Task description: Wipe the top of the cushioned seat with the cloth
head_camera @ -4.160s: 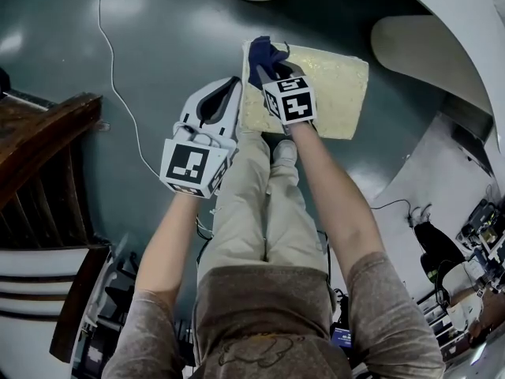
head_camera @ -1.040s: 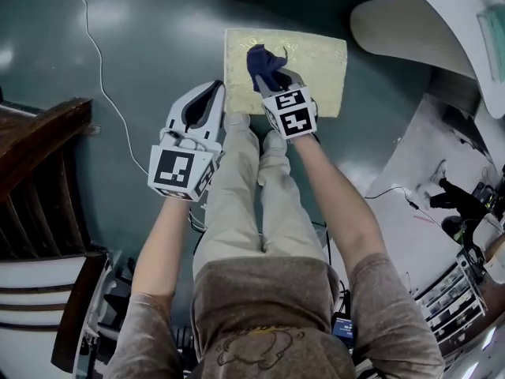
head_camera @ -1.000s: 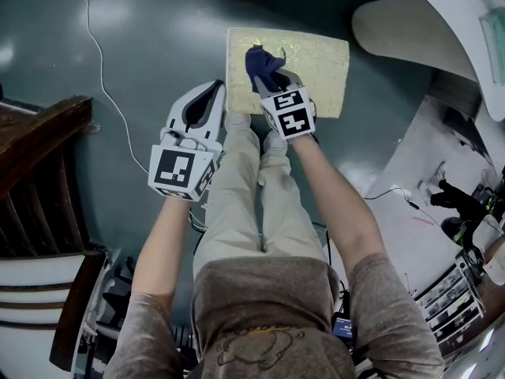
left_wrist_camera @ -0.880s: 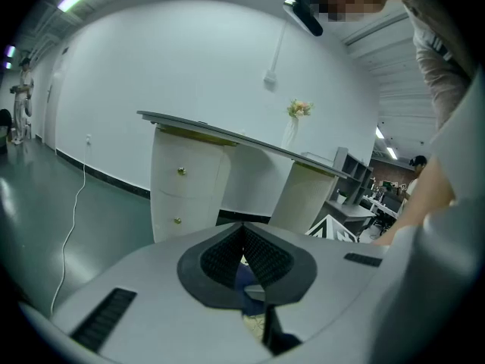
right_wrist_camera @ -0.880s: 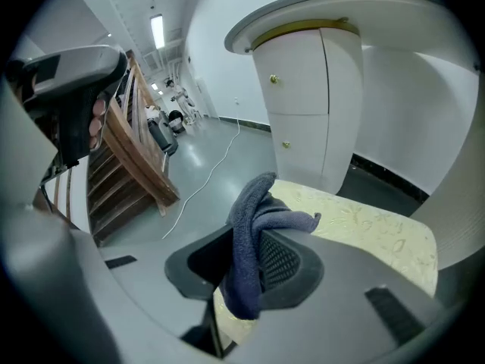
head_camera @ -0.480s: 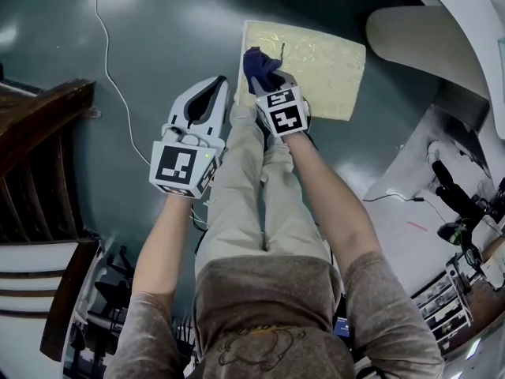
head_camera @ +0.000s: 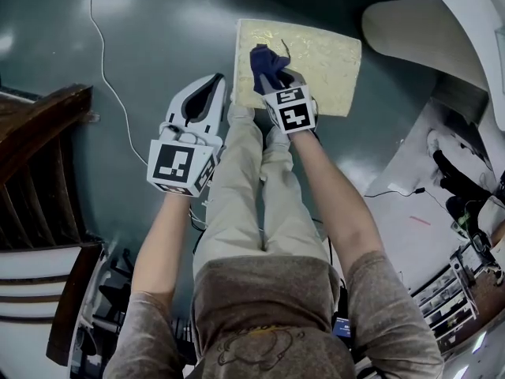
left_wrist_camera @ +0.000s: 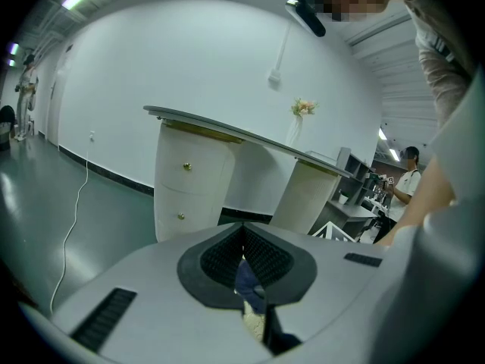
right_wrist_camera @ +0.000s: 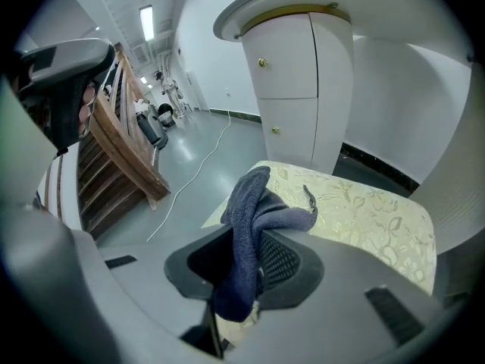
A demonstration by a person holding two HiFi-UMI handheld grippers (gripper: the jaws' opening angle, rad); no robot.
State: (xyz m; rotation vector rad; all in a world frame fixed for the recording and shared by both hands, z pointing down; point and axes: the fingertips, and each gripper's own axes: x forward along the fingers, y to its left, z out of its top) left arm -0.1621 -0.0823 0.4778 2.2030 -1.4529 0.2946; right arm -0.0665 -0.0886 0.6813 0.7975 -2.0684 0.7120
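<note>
Cloth [right_wrist_camera: 254, 203] clamped in my right claw [right_wrist_camera: 250, 258] could bunch and skim the cushioned seat [right_wrist_camera: 364, 211]; my left claw [left_wrist_camera: 242, 252] sits closed, empty.

My cloth [right_wrist_camera: 254, 203] is plain dark navy blue. The cushioned seat [head_camera: 327, 50] is pale yellow with a faint leaf-and-flower pattern. My left gripper [left_wrist_camera: 244, 250] and right gripper [right_wrist_camera: 246, 241] have light grey shells, black ribbed jaws and black-and-white square markers. The floor [head_camera: 158, 38] is glossy dark teal. My trousers [head_camera: 245, 188] are beige. The wooden staircase [head_camera: 35, 136] is dark brown.
</note>
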